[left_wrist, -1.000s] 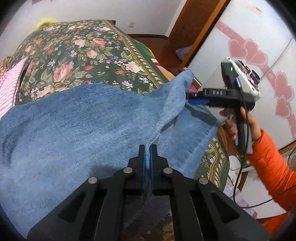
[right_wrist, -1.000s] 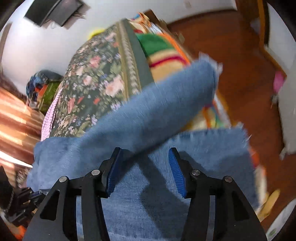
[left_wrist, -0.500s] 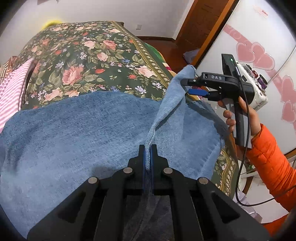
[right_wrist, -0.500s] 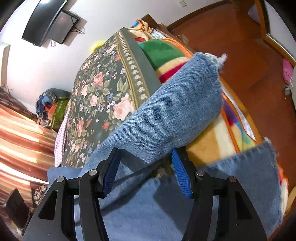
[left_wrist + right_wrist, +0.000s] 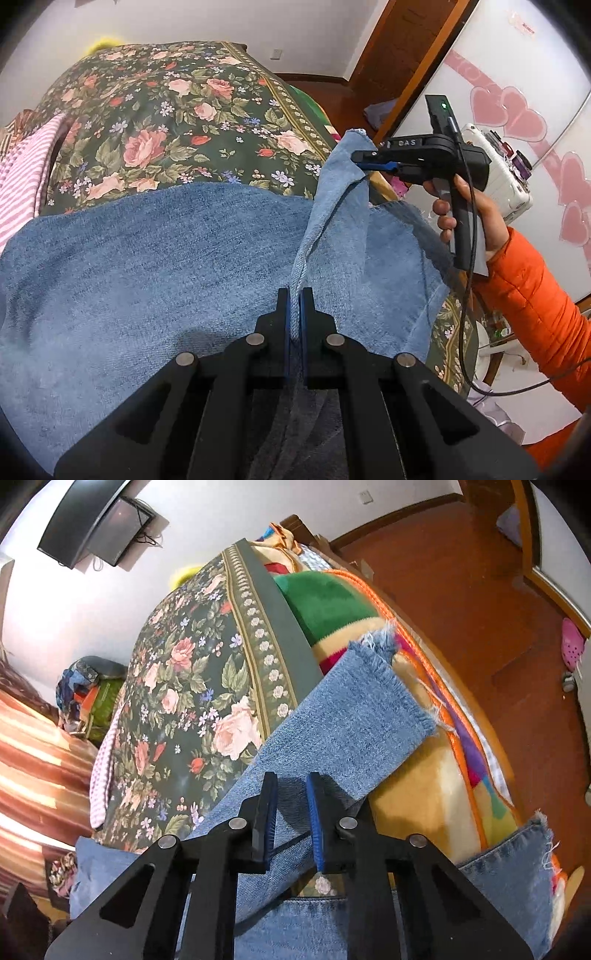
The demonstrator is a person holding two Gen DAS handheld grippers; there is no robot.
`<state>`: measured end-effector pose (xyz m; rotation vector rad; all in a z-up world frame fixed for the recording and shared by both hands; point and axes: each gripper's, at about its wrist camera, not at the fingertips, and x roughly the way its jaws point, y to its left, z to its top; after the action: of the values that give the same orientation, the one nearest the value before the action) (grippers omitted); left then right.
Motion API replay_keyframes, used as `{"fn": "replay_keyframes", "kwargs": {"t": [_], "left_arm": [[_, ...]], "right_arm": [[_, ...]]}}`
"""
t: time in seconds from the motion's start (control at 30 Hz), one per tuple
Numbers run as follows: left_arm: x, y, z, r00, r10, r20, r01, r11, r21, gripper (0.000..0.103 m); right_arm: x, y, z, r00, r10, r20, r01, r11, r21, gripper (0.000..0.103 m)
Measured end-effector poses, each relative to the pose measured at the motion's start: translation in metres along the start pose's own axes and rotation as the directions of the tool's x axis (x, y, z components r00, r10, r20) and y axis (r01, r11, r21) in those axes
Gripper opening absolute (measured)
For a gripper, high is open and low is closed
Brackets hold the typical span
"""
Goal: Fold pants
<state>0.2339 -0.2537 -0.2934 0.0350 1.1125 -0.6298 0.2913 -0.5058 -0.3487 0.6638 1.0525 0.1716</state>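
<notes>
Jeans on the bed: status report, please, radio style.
Left gripper shut on jeans seam. Right gripper just closing on raised leg near frayed hem. Nothing in the way on floral bedspread.

Colours and patterns being shown on the bed and around it

Faded blue denim with frayed pale hems is being displayed by the pants [image 5: 155,266]; a dark green ground strewn with pink and red roses is being shown by the bedspread [image 5: 177,122]. Green, red, yellow and purple blocks edged in orange are being presented by the blanket [image 5: 332,605], pink and white stripes by the cloth [image 5: 22,162], bright orange by the sleeve [image 5: 535,299], pink hearts by the white door [image 5: 517,110].
</notes>
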Motion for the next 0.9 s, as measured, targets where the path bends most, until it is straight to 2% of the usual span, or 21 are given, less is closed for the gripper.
{"fn": "replay_keyframes", "kwargs": {"t": [0.03,0.1,0.17,0.2,0.3,0.43,0.63,0.7,0.77,0.9], "left_arm": [[0.0,0.0,0.0,1.0,-0.001,0.0,0.001,1.0,-0.001,0.003],[0.001,0.001,0.0,1.0,-0.001,0.0,0.001,1.0,0.001,0.003],[0.001,0.001,0.001,1.0,-0.001,0.001,0.001,1.0,0.0,0.003],[0.001,0.001,0.001,1.0,-0.003,0.001,0.003,1.0,-0.002,0.003],[0.002,0.002,0.0,1.0,-0.004,0.001,0.004,1.0,-0.009,0.003],[0.002,0.003,0.001,1.0,-0.006,-0.001,0.006,1.0,-0.018,0.003],[0.004,0.005,0.002,1.0,-0.006,-0.005,0.006,1.0,-0.026,0.003],[0.004,0.005,0.003,1.0,-0.007,-0.006,0.007,1.0,-0.029,0.003],[0.004,0.005,0.002,1.0,-0.007,-0.006,0.007,1.0,-0.031,0.003],[0.003,0.004,0.002,1.0,-0.002,-0.005,0.002,1.0,-0.03,0.003]], "right_arm": [[-0.002,-0.001,-0.001,1.0,-0.005,-0.003,0.005,1.0,-0.002,0.015],[-0.01,-0.001,-0.002,0.999,-0.041,-0.012,0.041,0.999,-0.015,0.024],[-0.018,-0.004,-0.005,0.998,-0.062,-0.016,0.062,0.998,-0.025,0.051],[-0.023,-0.007,-0.007,0.998,-0.069,-0.009,0.069,0.997,-0.025,0.052],[-0.029,-0.019,-0.008,0.995,-0.095,-0.006,0.095,0.995,-0.017,0.052],[-0.02,-0.035,0.0,0.997,-0.073,-0.021,0.074,0.996,0.042,0.052],[0.003,-0.028,0.015,0.997,-0.075,-0.025,0.076,0.997,0.008,0.052],[0.006,-0.027,0.02,0.997,-0.072,-0.005,0.073,0.997,0.005,0.045],[0.007,-0.026,0.023,0.998,-0.069,0.011,0.069,0.998,0.0,0.025],[0.0,-0.022,0.026,0.997,-0.066,0.04,0.067,0.997,-0.03,0.016]]}}
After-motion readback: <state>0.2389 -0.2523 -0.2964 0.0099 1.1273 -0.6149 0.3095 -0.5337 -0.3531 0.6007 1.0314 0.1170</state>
